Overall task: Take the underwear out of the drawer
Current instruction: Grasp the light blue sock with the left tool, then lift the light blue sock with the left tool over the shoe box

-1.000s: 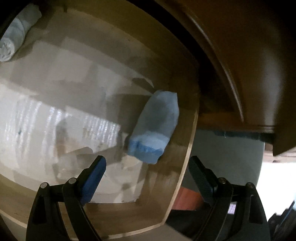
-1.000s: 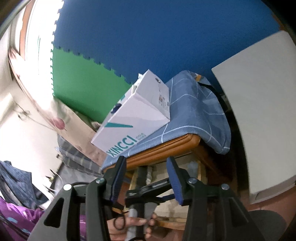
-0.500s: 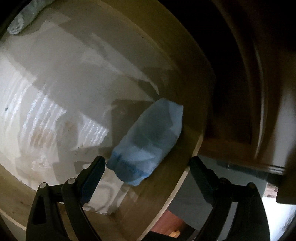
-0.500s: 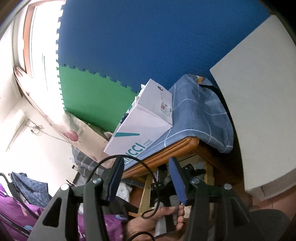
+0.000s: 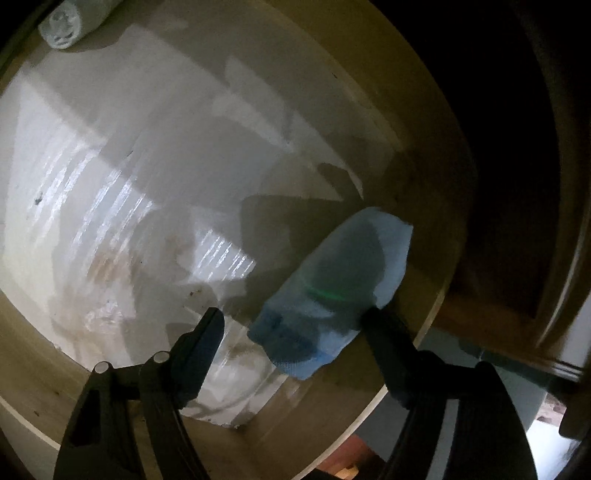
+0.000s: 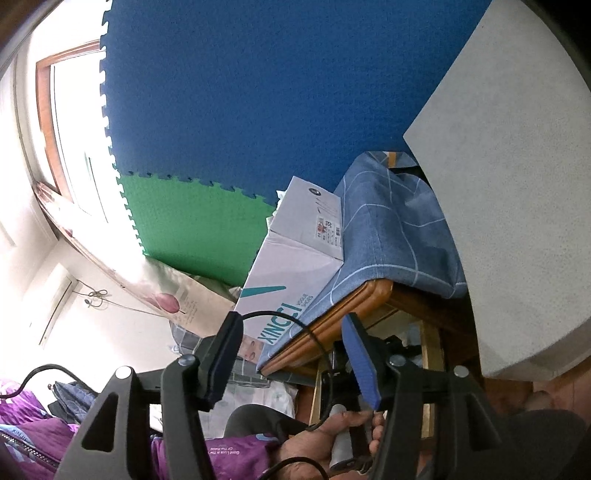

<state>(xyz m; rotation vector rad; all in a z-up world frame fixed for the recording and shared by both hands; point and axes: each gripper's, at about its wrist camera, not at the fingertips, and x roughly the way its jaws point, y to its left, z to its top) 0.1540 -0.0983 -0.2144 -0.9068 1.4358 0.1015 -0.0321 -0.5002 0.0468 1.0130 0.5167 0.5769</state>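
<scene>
Folded underwear, pale blue with a darker blue band at its near end, lies on the white liner of the open drawer, hard against the drawer's side wall at about 4 o'clock in the left wrist view. A second rolled pale cloth sits far off at 11 o'clock, in the opposite corner.

Handling, as a guess: light, soft knit, no stiffness. It should bunch and sag once lifted, and a pinch on one layer alone may let the fold open. Best hold looks to be across the thick banded end, where the layers stack and the elastic gives some body. Not fragile or slippery, though the glossy liner may let it slide under a push.

Left gripper: jaws wide but closing, angled down into the drawer. The banded end of the underwear lies between them. The right fingertip is at the cloth's edge, next to the wall; the left fingertip stands apart from it. Pads not yet pressing.

Right gripper: out in the room, aimed at a cloth-covered table with a shoe box, jaws part open and opening, with nothing between them.
</scene>
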